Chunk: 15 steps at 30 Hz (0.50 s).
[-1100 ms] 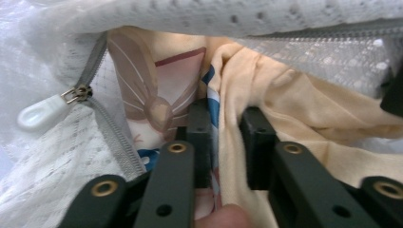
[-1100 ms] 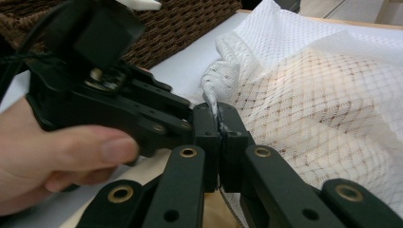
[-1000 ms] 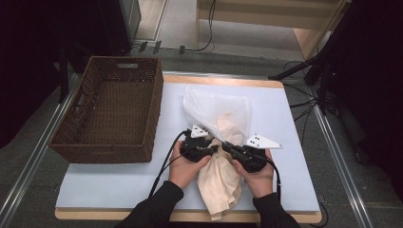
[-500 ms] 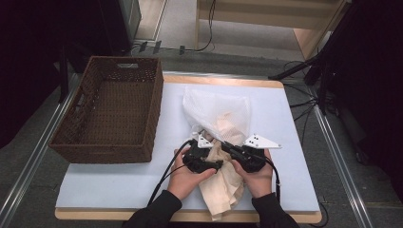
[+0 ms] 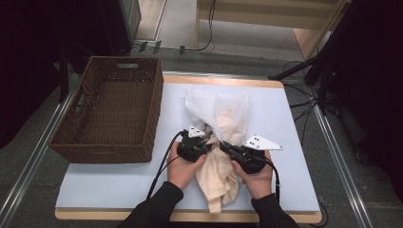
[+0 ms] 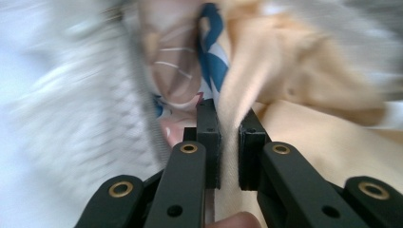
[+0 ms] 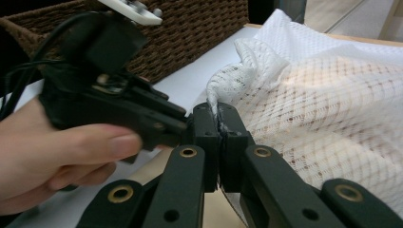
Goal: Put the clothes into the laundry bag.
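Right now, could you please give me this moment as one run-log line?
left gripper: shut on cream cloth garment | right gripper: shut on white mesh laundry bag | brown wicker basket: left of bag

Basket [image 5: 109,111] left on table [image 5: 294,156]; mesh bag [image 5: 218,111] right of it; cloth [image 5: 219,178] before bag.

Table [image 5: 119,190]: pale blue-white top, wood edging. Grey floor [image 5: 361,156] all round, metal rails [image 5: 332,142] at 3 and 9 o'clock. Light wood furniture [image 5: 266,14] at 12–1, cables [image 5: 190,47] on floor at 12. Dark at 10 and 2–3. Even overhead light.
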Tool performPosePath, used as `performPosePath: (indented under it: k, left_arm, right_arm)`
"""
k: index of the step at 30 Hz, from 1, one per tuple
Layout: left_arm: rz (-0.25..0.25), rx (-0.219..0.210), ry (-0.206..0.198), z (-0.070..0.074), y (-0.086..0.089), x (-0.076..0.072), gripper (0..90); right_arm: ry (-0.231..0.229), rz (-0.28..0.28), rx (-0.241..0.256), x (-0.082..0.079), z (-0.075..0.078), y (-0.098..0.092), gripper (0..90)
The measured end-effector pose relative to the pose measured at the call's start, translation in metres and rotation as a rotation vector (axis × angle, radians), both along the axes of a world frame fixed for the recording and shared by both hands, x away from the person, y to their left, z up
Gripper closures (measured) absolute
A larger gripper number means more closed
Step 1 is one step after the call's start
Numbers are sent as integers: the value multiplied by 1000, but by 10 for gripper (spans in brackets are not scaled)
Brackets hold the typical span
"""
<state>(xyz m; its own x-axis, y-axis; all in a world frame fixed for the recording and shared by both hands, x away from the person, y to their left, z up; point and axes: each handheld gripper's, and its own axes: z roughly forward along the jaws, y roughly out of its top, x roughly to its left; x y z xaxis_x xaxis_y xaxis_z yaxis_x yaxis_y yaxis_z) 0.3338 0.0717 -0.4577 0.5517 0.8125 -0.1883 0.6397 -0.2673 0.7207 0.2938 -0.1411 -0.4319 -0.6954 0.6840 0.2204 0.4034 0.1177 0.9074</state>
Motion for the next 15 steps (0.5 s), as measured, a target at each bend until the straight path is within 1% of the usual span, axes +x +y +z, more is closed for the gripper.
performPosePath:
  k: [1,2,4,5,6,7,9,10,11,12,13,14,15]
  left_arm:
    - [25,4,-2,-3,3,3,839]
    - [42,-6,6,-5,5,5,838]
    - [36,-33,13,-8,7,6,828]
    - [17,-42,6,-8,6,4,812]
    - [-15,-51,0,-6,6,2,783]
    - [-40,-64,-4,-4,7,0,739]
    - [-80,-112,-25,4,10,-5,645]
    - [-97,-133,-37,8,12,-7,595]
    - [-104,-143,-46,10,14,-8,546]
    - [-96,-133,-56,12,16,-9,496]
    - [-72,-110,-70,12,16,-9,444]
    - [-35,-67,-78,10,16,-7,398]
    - [-26,-65,-80,9,16,-6,370]
  right_arm:
    - [0,4,4,-1,0,0,891]
    - [0,6,4,-1,0,1,891]
    - [1,8,0,0,0,0,891]
    - [-1,5,-1,0,-1,0,891]
    - [3,-3,-10,1,-1,-1,891]
    - [5,-9,-14,2,-3,-2,890]
    - [21,-22,-10,4,-5,-5,890]
    - [22,-28,-10,5,-6,-6,890]
    - [30,-33,-7,6,-6,-7,890]
    - [30,-36,-5,6,-6,-7,890]
    - [30,-37,-5,6,-5,-7,890]
    - [26,-37,-4,6,-5,-7,889]
    - [29,-38,-6,5,-5,-5,890]
